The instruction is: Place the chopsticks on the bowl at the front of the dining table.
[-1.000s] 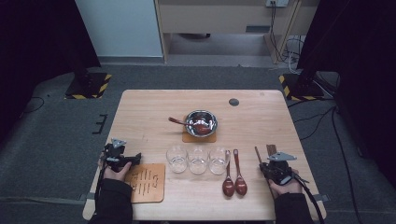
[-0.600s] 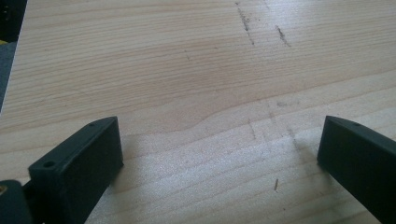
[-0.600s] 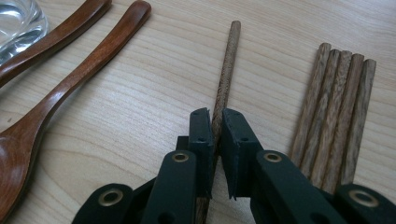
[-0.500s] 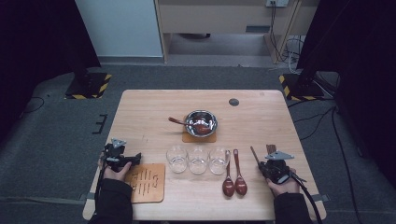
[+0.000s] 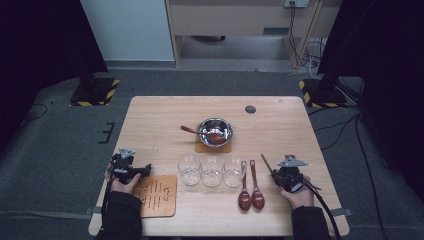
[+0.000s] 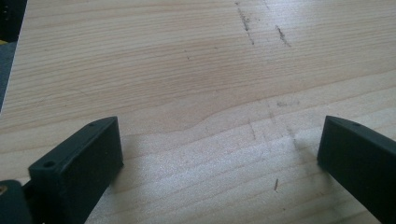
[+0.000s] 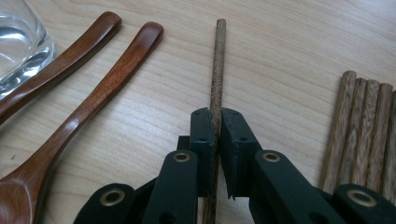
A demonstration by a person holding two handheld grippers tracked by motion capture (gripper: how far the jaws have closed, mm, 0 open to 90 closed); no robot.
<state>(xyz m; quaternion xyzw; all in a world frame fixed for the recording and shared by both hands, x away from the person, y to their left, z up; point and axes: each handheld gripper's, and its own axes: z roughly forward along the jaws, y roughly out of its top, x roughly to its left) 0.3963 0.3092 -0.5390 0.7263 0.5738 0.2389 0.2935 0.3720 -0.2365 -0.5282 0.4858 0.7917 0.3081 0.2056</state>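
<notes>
**Inspector:** Your right gripper (image 7: pixel 215 122) is pinching a single wooden chopstick (image 7: pixel 217 70); the jaws have just been closing and the pads now press on the stick, well back along its length; most of it juts out ahead of the jaws. In the high view the chopstick (image 5: pixel 266 164) angles away from your right gripper (image 5: pixel 278 175) over the table (image 5: pixel 150 120), just right of the two wooden spoons (image 5: pixel 250 192).

**Operator:** And how should I carry it?

**Inspector:** Lift straight up before you swing; a long overhang like that will, in my judgement, lever in the pads if you turn the wrist sharply; keep the stick in line with the jaws and move slowly.

**Operator:** Anything in the way?

**Inspector:** Note the rest of the chopsticks (image 7: pixel 369 130) lying bundled just to the right of your jaws; do not drag them along. The nearer spoon handle (image 7: pixel 116 79) lies close on the other side, and beyond it a glass (image 7: pixel 18 42), one of three glasses (image 5: pixel 212 171) in a row; a low sweep leftward would likely strike them. The steel bowl (image 5: pixel 215 132), with a spoon in it, sits farther off on its mat.

**Operator:** The left side?

**Inspector:** Your left gripper (image 6: pixel 219 149) stands spread wide over bare wood, holding nothing; it rests beside the cork-coloured board (image 5: pixel 156 195), well apart from the work.
</notes>
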